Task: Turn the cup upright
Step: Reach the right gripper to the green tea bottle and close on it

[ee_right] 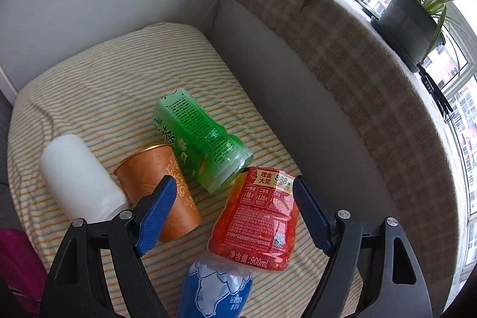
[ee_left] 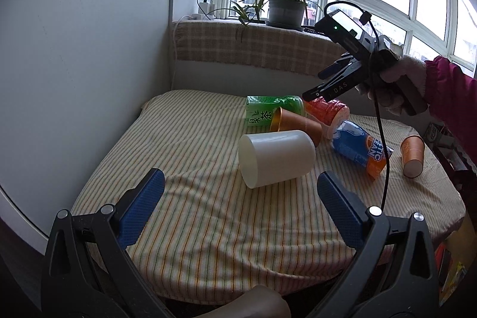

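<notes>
My left hand-held gripper (ee_left: 240, 200) hangs wide open, empty, just short of the white cup (ee_left: 275, 157), which lies on its side on the striped desk cloth (ee_left: 190, 136), long axis running left to right; whether its flat pale left end is mouth or base is hard to tell. My right hand-held gripper (ee_right: 234, 210), also spread wide, hovers over the red bottle (ee_right: 259, 224). The blue bottle (ee_right: 214, 291) is cut off below.
</notes>
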Motion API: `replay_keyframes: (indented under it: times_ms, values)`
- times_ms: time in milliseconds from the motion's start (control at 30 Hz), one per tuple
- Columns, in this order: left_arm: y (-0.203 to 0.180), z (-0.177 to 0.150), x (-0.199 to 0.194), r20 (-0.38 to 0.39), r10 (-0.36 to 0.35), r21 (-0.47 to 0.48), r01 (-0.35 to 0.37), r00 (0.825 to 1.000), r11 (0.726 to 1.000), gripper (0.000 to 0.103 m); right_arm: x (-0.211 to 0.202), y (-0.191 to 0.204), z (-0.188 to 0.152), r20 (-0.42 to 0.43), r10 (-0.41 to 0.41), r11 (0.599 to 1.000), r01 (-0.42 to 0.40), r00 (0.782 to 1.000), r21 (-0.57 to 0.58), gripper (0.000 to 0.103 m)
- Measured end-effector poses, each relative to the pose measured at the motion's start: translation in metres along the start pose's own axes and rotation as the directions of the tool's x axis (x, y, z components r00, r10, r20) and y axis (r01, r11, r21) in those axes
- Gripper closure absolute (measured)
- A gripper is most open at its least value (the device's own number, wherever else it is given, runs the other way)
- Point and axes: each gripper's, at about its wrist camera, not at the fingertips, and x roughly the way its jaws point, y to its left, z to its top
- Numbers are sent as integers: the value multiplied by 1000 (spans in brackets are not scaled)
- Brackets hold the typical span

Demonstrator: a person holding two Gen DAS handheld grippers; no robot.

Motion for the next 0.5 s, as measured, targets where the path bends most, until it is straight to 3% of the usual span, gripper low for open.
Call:
replay_keyframes:
  times_ms: [267, 500]
  values:
    - [12, 4, 11, -23, 11, -43, -12, 1000, 999, 0, 55, 1, 30, -150, 70, 987, -90, 986, -133, 23]
    - [33, 5, 23, -45, 36, -97, -40, 998, 995, 0, 76, 6, 38, -204, 116, 968, -157, 972, -196, 25]
